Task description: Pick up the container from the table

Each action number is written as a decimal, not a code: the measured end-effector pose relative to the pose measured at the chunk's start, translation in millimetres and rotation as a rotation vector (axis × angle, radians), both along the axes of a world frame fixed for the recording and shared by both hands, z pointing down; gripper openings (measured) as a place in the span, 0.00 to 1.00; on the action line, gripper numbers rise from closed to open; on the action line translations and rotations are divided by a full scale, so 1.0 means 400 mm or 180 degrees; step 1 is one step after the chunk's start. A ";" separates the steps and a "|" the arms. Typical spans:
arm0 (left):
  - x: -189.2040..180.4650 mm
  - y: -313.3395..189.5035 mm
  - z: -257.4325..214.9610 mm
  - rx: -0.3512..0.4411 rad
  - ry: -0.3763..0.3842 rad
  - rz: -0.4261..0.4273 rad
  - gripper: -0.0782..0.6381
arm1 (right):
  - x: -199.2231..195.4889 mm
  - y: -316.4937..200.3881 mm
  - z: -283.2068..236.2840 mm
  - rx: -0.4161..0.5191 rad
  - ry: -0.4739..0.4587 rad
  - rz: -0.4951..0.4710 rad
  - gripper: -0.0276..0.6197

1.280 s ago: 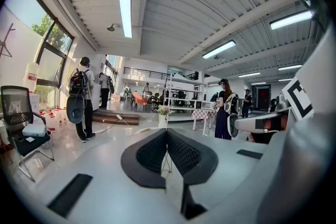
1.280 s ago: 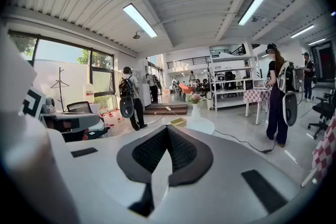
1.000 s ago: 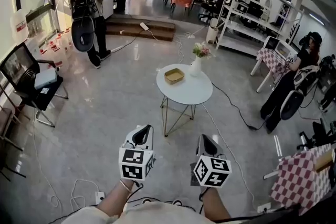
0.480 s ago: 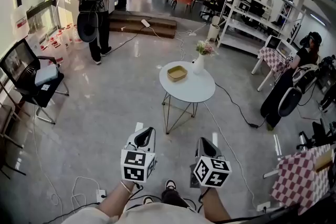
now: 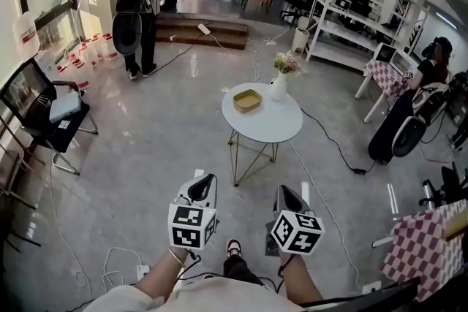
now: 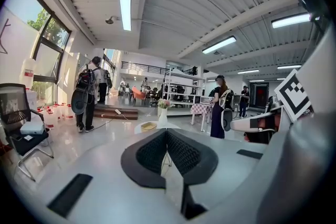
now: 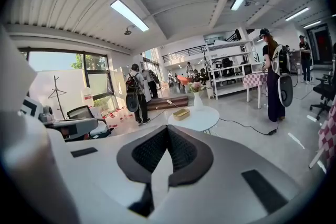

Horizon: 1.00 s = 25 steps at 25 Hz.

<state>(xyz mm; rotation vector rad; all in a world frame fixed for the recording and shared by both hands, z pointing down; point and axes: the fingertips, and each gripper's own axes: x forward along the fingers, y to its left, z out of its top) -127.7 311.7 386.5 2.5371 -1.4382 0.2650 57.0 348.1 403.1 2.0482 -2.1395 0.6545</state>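
The container [image 5: 247, 100] is a shallow, yellowish rectangular tray. It sits on the round white bench [image 5: 272, 129], near the far left edge as the head view has it. From here its inside looks the same pale yellow as its walls, and it is too small in every view to tell more.

Just beside it, to the right, stands a white vase [image 5: 278, 88]. The vase is upright and holds a small bunch of pink and pale flowers [image 5: 286, 63]. Tray and vase are close together, but whether they touch cannot be told.

Along the window wall at the left is a row of small white jugs with red tops [image 5: 86, 56] on the floor. Their contents cannot be made out.

Both tools are well short of the bench, held over the grey floor in front of the person. The left hand-held gripper [image 5: 200, 186] has its two dark ribbed pads pressed together with nothing between them. The right hand-held gripper [image 5: 287, 195] is the same, its jaws fully closed and empty. Both point roughly toward the bench, which shows beyond the closed tips in each gripper view.
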 end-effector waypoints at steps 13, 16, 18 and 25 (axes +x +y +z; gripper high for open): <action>0.077 -0.184 0.004 -0.0019 -0.0015 -0.0073 0.13 | 0.062 -0.223 -0.009 0.0042 0.0007 -0.0123 0.08; 0.089 -0.239 0.005 -0.0019 -0.0020 -0.0114 0.13 | 0.077 -0.276 -0.004 0.0037 0.0023 -0.0145 0.08; 0.097 -0.273 0.005 -0.0020 -0.0020 -0.0129 0.13 | 0.088 -0.307 -0.002 0.0029 0.0024 -0.0144 0.08; 0.138 -0.365 0.006 -0.0047 -0.0051 -0.0123 0.13 | 0.133 -0.404 0.001 0.0022 -0.0009 -0.0117 0.08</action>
